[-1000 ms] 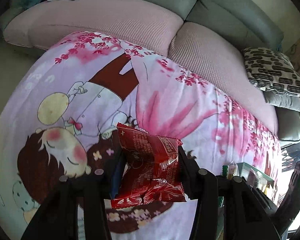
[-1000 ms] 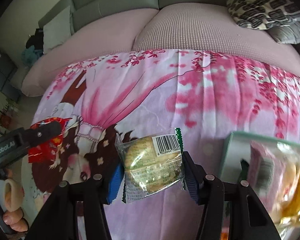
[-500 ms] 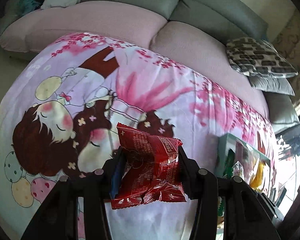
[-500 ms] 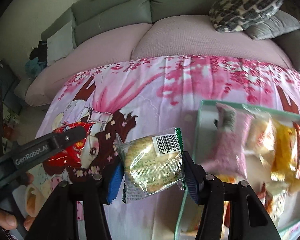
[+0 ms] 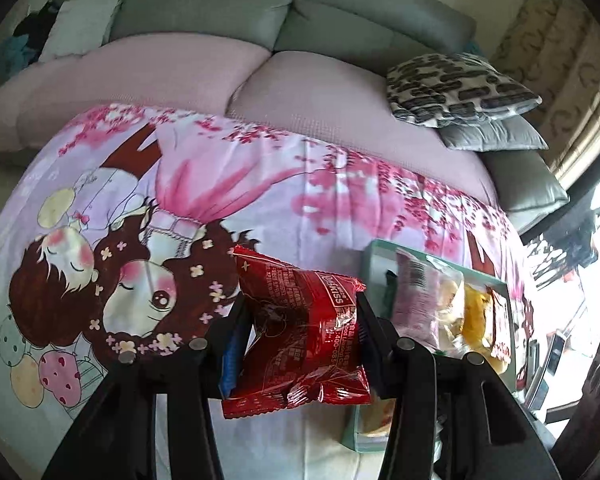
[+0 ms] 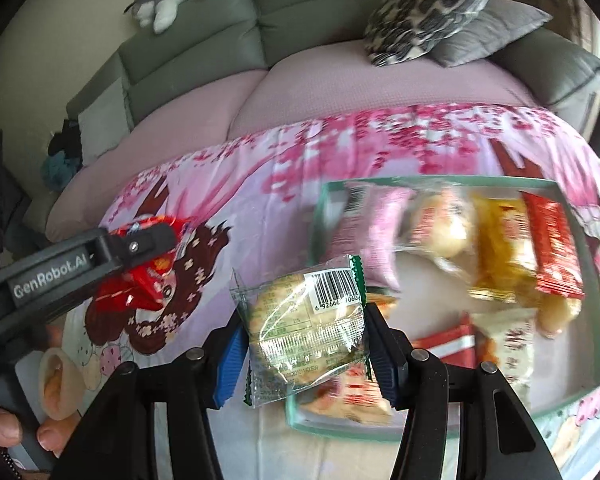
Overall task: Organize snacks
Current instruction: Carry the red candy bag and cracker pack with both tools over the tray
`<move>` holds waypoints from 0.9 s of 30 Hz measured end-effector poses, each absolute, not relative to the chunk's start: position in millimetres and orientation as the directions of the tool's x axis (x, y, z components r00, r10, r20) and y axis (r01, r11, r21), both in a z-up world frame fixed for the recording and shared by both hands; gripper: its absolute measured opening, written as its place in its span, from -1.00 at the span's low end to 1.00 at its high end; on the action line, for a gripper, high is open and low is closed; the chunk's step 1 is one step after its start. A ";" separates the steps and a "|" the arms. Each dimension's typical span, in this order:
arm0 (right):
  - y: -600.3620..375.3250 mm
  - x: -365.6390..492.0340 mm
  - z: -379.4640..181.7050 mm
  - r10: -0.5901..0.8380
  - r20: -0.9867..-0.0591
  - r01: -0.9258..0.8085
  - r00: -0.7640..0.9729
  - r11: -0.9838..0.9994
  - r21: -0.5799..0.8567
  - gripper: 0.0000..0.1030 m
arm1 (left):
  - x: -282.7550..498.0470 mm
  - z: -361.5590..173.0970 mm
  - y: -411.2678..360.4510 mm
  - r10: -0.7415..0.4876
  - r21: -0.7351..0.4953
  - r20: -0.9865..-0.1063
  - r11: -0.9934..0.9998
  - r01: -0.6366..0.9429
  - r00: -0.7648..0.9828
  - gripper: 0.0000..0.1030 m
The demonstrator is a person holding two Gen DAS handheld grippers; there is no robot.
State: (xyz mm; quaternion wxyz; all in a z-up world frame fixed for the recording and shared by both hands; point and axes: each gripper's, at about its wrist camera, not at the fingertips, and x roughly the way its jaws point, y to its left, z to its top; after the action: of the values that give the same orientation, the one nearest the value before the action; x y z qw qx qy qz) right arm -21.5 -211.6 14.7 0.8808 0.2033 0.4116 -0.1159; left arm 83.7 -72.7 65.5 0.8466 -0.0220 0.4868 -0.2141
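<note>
Both grippers, left gripper and right gripper, apparently hover level, clamping packets.

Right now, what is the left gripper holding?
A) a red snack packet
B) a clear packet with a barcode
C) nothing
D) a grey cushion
A: the left gripper is shut on the red snack packet; the clear barcoded packet sits in the right gripper.
</note>
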 end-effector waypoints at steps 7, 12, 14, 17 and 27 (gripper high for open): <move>-272.2 -66.7 19.0 -0.183 -0.764 0.546 0.618 0.799 0.250 0.13 | 49.9 68.9 -124.7 -0.443 -0.237 -0.813 0.844 0.481 0.378 -0.01; -309.8 -93.7 13.0 -0.228 -0.767 0.629 0.599 0.727 0.275 0.13 | 23.1 63.2 -161.6 -0.473 -0.229 -0.820 0.788 0.572 0.323 -0.01; -317.4 -98.3 10.6 -0.235 -0.771 0.646 0.592 0.711 0.280 0.13 | 14.6 60.4 -174.3 -0.473 -0.214 -0.819 0.778 0.591 0.326 -0.01; -325.6 -99.7 4.6 -0.237 -0.778 0.653 0.582 0.706 0.273 0.13 | 10.2 53.0 -187.6 -0.458 -0.191 -0.824 0.779 0.598 0.334 -0.01; -337.1 -96.2 -14.5 -0.211 -0.793 0.656 0.572 0.697 0.288 0.13 | 10.4 24.2 -205.0 -0.426 -0.188 -0.853 0.788 0.586 0.300 -0.01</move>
State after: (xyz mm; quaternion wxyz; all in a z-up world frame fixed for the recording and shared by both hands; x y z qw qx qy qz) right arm -96.2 -337.1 -14.5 0.8376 0.2902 0.3836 -0.2590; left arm 10.4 -205.0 24.2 0.8022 0.0799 0.5005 -0.3156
